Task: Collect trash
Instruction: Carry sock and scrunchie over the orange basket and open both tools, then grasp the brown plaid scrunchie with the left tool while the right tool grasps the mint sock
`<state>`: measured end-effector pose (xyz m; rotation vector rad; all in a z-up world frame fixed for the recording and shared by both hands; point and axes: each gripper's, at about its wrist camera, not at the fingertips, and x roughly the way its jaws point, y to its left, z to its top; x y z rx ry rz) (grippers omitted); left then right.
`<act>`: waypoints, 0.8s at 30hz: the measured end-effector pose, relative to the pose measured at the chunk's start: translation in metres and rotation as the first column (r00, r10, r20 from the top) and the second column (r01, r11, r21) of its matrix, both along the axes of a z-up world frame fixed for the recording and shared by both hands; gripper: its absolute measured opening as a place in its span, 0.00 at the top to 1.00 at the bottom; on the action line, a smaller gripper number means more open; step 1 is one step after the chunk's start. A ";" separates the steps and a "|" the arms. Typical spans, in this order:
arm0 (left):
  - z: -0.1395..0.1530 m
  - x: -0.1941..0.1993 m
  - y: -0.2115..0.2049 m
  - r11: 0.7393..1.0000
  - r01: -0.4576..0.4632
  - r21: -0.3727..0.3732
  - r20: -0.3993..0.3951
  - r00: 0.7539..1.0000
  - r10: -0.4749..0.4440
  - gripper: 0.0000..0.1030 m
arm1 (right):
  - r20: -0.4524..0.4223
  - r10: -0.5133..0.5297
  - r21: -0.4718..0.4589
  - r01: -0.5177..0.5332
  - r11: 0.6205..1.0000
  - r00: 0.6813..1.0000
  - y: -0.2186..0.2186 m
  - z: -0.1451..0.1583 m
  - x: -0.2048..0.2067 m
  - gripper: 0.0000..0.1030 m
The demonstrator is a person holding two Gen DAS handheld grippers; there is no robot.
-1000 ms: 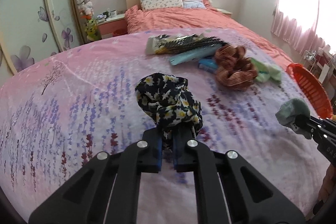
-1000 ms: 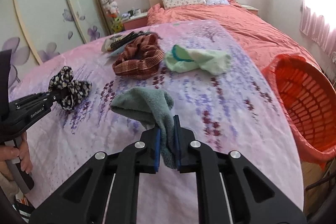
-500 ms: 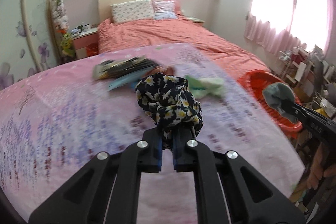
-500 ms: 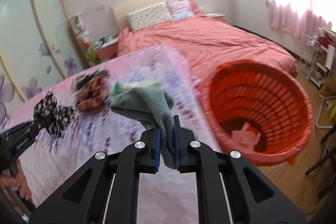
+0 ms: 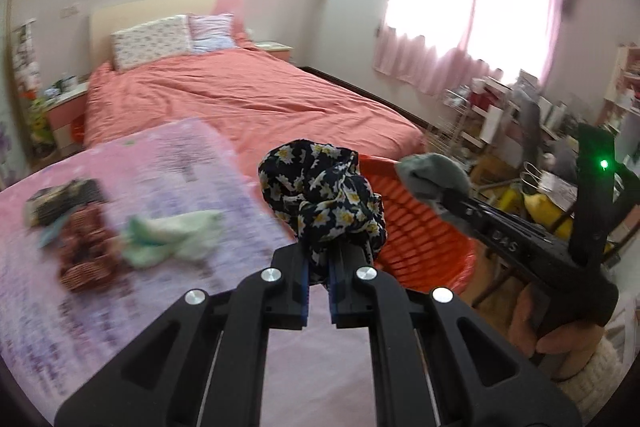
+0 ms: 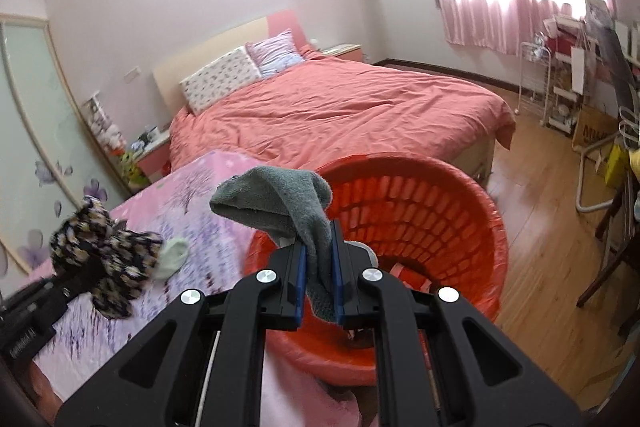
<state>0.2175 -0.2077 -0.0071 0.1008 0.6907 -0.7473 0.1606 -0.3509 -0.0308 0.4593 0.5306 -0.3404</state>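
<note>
Left-wrist view, left edge of frame: a brown striped crumpled cloth [image 5: 86,247] and a pale green limp sock [image 5: 172,237] lie on the pink floral blanket [image 5: 152,179], touching each other, both blurred. A dark flat packet [image 5: 66,201] sits just above them, too blurred to identify.

Centre of frame: my left tongs [image 5: 318,283] are pinching a black daisy-print fabric bundle [image 5: 320,203] by its lower fold. The bundle is soft, light and bunched up, and it stands above the jaws rather than drooping. It is thin cloth, so it could slip if I ease off; I want the grip on a thick gathered fold like the one I have.

Right of centre: the orange plastic lattice basket [image 5: 424,247] sits partly behind the bundle.

Right side: my right tongs [image 6: 318,287] are clamped on a grey fuzzy sock [image 6: 280,203], held over the basket's near rim in the right-wrist view. The sock is soft, light and grippy knit, with the toe end flopping to the left. The pinch is mid-length, so it should fall clear once released.

The basket already holds some pink and white scraps, which I can't identify.

My read: the sock is about ready to drop, and the floral bundle is not yet over the basket.
</note>
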 end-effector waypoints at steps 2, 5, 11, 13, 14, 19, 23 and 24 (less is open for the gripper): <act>-0.006 0.004 -0.021 1.000 0.022 0.011 -0.008 1.000 -0.021 0.92 | 0.006 -0.015 0.034 0.015 0.999 1.000 -0.015 -0.005 0.002 0.89; -0.019 0.011 -0.047 0.999 0.043 0.026 -0.031 0.999 -0.042 0.91 | 0.003 -0.031 0.079 0.031 0.996 1.000 -0.032 -0.014 0.008 0.89; -0.047 0.031 -0.077 0.997 0.024 0.079 -0.056 0.998 -0.020 0.62 | -0.041 -0.024 0.128 0.029 0.991 0.999 -0.051 -0.039 0.020 0.63; -0.056 0.037 -0.078 0.996 0.010 0.089 -0.071 0.997 -0.003 0.59 | -0.052 -0.023 0.127 0.029 0.991 0.998 -0.053 -0.045 0.020 0.56; -0.060 0.039 -0.076 0.995 0.003 0.096 -0.080 0.997 0.005 0.59 | -0.058 -0.023 0.126 0.030 0.992 0.998 -0.053 -0.048 0.019 0.54; -0.068 0.044 -0.050 0.991 -0.042 0.126 -0.080 0.995 0.052 0.49 | -0.084 -0.024 0.087 0.031 0.996 0.996 -0.045 -0.050 0.016 0.49; -0.066 0.044 -0.018 0.984 -0.096 0.151 -0.048 0.993 0.104 0.43 | -0.093 -0.011 0.034 0.014 0.999 0.996 -0.034 -0.045 0.017 0.47; -0.066 0.045 -0.006 0.982 -0.115 0.153 -0.044 0.991 0.123 0.42 | -0.096 -0.004 0.013 0.006 1.000 0.995 -0.027 -0.043 0.017 0.46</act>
